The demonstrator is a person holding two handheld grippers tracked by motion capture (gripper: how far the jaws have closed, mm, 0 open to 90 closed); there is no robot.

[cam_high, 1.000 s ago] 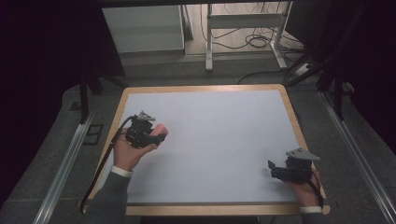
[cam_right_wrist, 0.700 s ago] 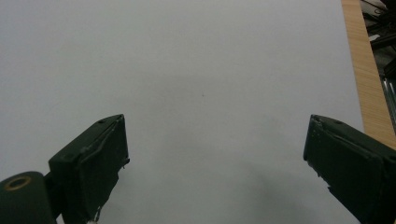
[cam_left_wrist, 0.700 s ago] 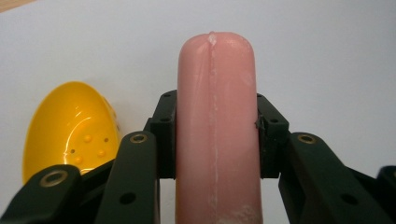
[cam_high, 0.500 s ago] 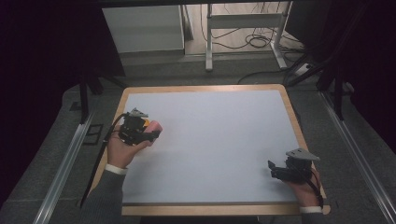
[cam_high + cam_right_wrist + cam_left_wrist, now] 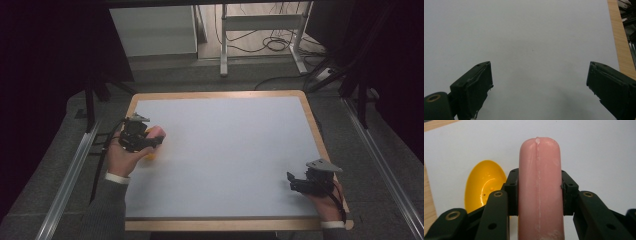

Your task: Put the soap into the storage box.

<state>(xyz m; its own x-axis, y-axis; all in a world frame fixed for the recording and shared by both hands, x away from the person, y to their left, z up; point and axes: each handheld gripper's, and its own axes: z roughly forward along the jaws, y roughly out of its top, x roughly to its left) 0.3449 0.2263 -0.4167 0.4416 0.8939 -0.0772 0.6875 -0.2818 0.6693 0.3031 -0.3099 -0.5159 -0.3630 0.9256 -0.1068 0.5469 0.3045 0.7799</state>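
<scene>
My left tongs (image 5: 539, 192) are clamped on a pink sausage-shaped piece (image 5: 539, 182); both pads press its sides, and its rounded end stands out past the jaw tips. In the high view these left tongs (image 5: 150, 140) sit in my left hand over the left part of the bench (image 5: 225, 150), near its wooden left edge, with the pink piece (image 5: 157, 132) showing at the jaw end. Just beside the left jaw, in the left gripper view, lies a yellow egg-shaped shell (image 5: 484, 185), hollow side up, on the white surface; whether it touches the jaw I cannot tell. In the high view, the yellow shell (image 5: 150, 156) peeks out just below the tongs. My right tongs (image 5: 539, 85) stand wide open with nothing between them, white surface beyond. In the high view the right tongs (image 5: 295, 181) rest near the bench's front right corner, well apart from the left.
</scene>
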